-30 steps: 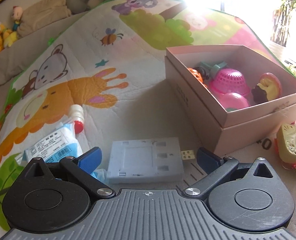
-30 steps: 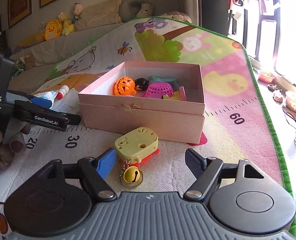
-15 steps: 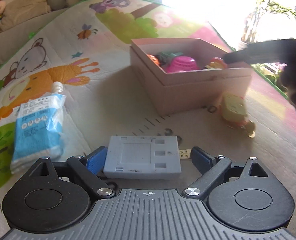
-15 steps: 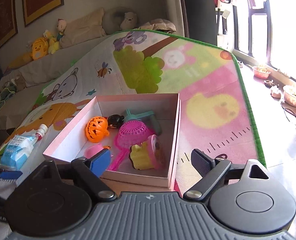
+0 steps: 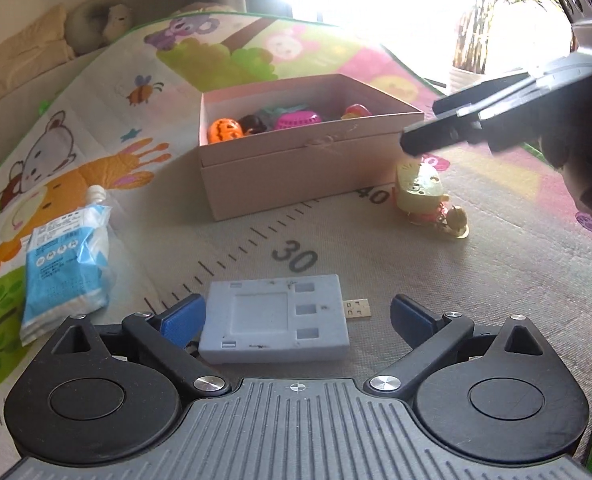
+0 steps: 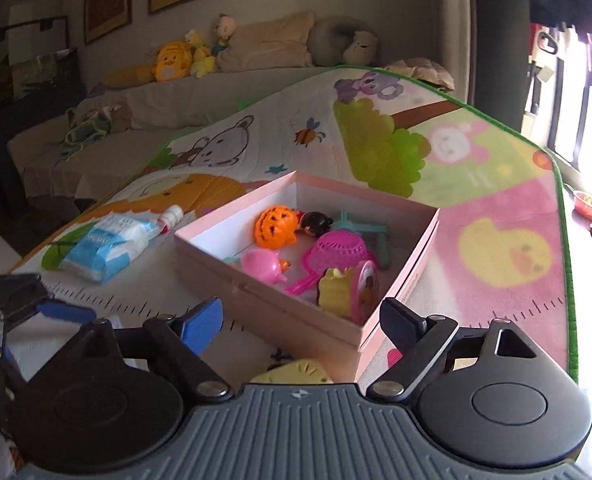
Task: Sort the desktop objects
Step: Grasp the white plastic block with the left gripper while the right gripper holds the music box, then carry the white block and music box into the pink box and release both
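A grey flat device (image 5: pixel 276 316) with a USB plug lies on the play mat between the fingers of my open left gripper (image 5: pixel 296 316); the left pad is beside its left edge. A pink box (image 5: pixel 296 152) holds several toys, among them an orange pumpkin (image 6: pixel 276 226) and a pink basket (image 6: pixel 339 250). A yellow toy with a bell (image 5: pixel 423 196) lies right of the box; its top shows under my right gripper (image 6: pixel 292 372). My right gripper (image 6: pixel 299 320) is open and empty, above the box's near corner (image 6: pixel 359 340). It also shows in the left wrist view (image 5: pixel 475 120).
A blue-and-white pouch (image 5: pixel 66 264) with a white cap lies left of the box on the mat; it shows in the right wrist view too (image 6: pixel 112 240). A sofa with plush toys (image 6: pixel 176 60) stands behind. The mat's green edge (image 6: pixel 563 240) runs along the right.
My left gripper has pulled back and swung right with the grey device still between its fingers. My right gripper has lifted from the yellow toy and hovers above the box's near corner.
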`<state>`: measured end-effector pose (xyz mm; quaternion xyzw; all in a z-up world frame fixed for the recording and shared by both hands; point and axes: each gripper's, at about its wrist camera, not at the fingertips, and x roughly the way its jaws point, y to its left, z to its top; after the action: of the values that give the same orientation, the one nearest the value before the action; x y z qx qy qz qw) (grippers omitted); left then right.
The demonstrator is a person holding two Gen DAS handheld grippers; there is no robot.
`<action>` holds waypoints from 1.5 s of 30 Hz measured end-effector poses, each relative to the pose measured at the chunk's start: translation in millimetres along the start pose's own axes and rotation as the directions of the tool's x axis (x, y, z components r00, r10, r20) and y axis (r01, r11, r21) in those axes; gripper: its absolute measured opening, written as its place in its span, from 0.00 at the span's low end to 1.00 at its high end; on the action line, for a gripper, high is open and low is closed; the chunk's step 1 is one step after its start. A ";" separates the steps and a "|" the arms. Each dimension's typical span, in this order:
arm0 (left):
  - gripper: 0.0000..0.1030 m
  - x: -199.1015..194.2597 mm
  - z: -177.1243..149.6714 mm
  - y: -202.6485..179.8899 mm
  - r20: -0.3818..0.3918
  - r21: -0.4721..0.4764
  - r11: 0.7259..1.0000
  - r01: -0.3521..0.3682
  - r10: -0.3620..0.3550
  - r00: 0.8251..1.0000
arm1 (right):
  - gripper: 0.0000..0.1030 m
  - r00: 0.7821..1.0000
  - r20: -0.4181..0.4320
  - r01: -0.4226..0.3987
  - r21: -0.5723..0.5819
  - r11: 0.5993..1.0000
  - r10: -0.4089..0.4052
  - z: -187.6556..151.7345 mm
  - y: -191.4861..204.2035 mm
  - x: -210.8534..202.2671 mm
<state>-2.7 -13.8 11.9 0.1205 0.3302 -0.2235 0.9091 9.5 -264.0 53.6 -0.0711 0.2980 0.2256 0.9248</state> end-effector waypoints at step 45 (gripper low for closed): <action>0.92 -40.8 43.2 -14.6 0.081 -0.053 0.994 -0.092 0.096 0.992 | 0.55 0.999 -0.006 0.049 0.018 0.999 -0.049 6.0 20.2 -57.1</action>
<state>-14.0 -29.1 70.1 0.1041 0.2914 -0.1771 0.9343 -37.8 -265.8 91.8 -0.0706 0.3007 0.2002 0.9298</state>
